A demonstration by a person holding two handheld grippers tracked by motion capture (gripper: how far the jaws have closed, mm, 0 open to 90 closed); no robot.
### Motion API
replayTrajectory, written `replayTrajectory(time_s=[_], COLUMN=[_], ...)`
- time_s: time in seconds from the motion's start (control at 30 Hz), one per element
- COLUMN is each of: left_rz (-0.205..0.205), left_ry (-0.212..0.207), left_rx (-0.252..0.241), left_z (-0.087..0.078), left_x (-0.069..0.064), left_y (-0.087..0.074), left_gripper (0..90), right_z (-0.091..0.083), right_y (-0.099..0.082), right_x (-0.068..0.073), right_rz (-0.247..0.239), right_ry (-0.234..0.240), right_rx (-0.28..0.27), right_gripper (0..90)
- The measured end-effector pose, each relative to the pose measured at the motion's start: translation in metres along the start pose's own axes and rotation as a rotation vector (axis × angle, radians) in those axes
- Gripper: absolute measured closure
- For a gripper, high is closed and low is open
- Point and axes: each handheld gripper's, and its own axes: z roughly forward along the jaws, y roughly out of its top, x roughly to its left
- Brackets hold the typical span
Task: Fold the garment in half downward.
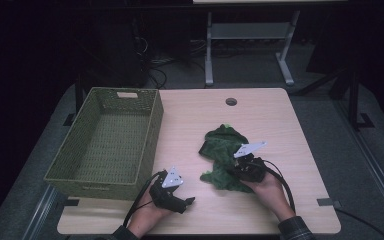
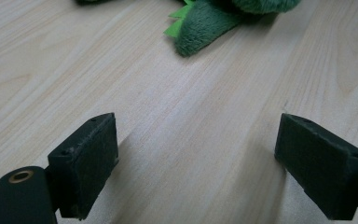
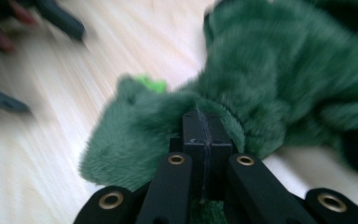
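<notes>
The right hand-held gripper (image 3: 204, 122) has its jaws pressed together on a fold of the green plush toy (image 3: 279, 79), pinching its fur at the near edge. The toy lies crumpled on the table (image 1: 280, 130), right of centre. The left hand-held gripper (image 2: 198, 163) rests low over bare wood near the front edge, jaws spread wide with nothing between them, close to the toy. A green woven basket (image 1: 150, 130) stands at the table's left side
</notes>
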Motion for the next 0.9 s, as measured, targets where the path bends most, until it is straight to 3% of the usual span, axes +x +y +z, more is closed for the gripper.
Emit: replayTrajectory(time_s=[0.07,0.27,0.4,0.5,0.63,0.67,0.9], left_rz=[0.0,0.001,0.003,0.004,0.0,0.0,0.0], left_ry=[0.0,0.0,0.003,0.002,0.001,0.001,0.0], left_rx=[0.001,0.001,0.0,0.0,0.0,0.0,0.001], left_z=[0.0,0.0,0.0,0.0,0.0,0.0,0.0], left_x=[0.0,0.0,0.0,0.0,0.0,0.0,0.0], left_y=[0.0,0.0,0.0,0.0,0.0,0.0,0.0], left_gripper=[12.6,12.6,12.5,12.5,12.5,12.5,12.5], right_z=[0.006,0.0,-0.025,-0.04,-0.053,-0.06,-0.078], right_y=[-0.002,-0.004,-0.002,-0.007,-0.015,-0.022,-0.048], right_x=[-0.002,-0.003,-0.005,-0.01,-0.015,-0.018,-0.029], right_rz=[0.01,0.013,0.013,0.026,0.036,0.039,0.086], right_ry=[0.004,0.003,-0.02,-0.036,-0.053,-0.073,-0.092], right_rx=[0.021,-0.01,-0.09,-0.112,-0.124,-0.123,-0.128], right_gripper=[90.0,87.5,77.1,73.1,70.1,67.5,60.2])
